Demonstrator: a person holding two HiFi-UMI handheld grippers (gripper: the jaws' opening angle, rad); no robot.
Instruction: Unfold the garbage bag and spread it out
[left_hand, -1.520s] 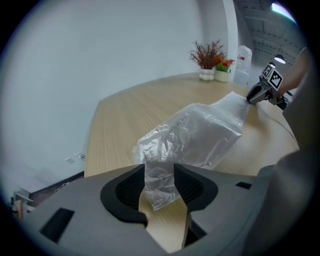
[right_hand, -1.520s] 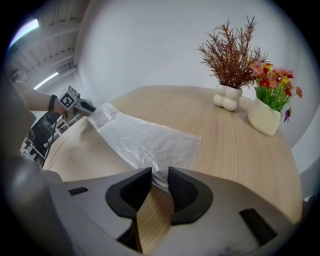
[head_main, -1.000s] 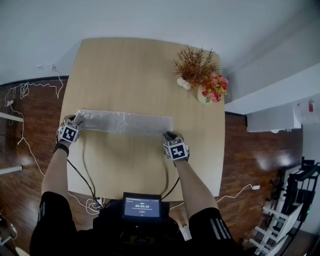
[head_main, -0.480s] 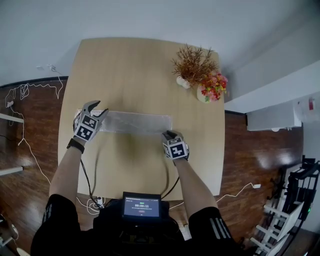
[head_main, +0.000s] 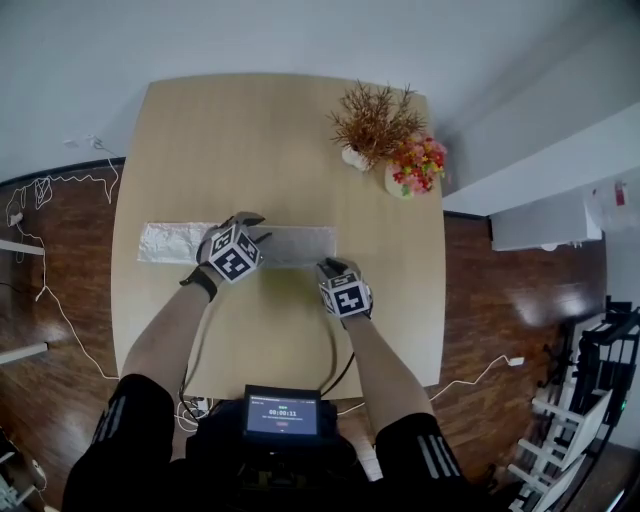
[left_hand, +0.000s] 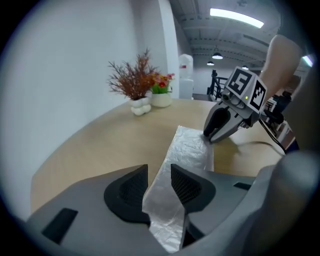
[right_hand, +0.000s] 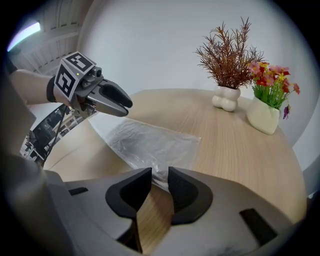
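Observation:
The garbage bag (head_main: 290, 245) is a long, flat, folded strip of clear plastic lying across the wooden table (head_main: 240, 130). My left gripper (head_main: 255, 227) hovers over the strip's middle. Its jaws have just been closing; in the left gripper view the bag (left_hand: 192, 147) runs between the fingers (left_hand: 159, 170) with a gap on each side. My right gripper (head_main: 330, 266) rests at the strip's near right corner. In the right gripper view its jaws (right_hand: 160, 172) stand slightly apart, and the crumpled edge of the bag (right_hand: 150, 142) reaches between the tips. Each gripper view shows the other gripper: the right (left_hand: 212, 134) and the left (right_hand: 120, 102).
A white vase of dried brown twigs (head_main: 372, 120) and a pot of red and yellow flowers (head_main: 412, 170) stand at the table's far right. A small screen (head_main: 283, 412) sits at my waist. Cables (head_main: 60, 180) trail over the wood floor on the left.
My left gripper left the bag's left end and travelled right along the strip to its middle, rolling as it went. The bag's left end stays flat. The right gripper kept still.

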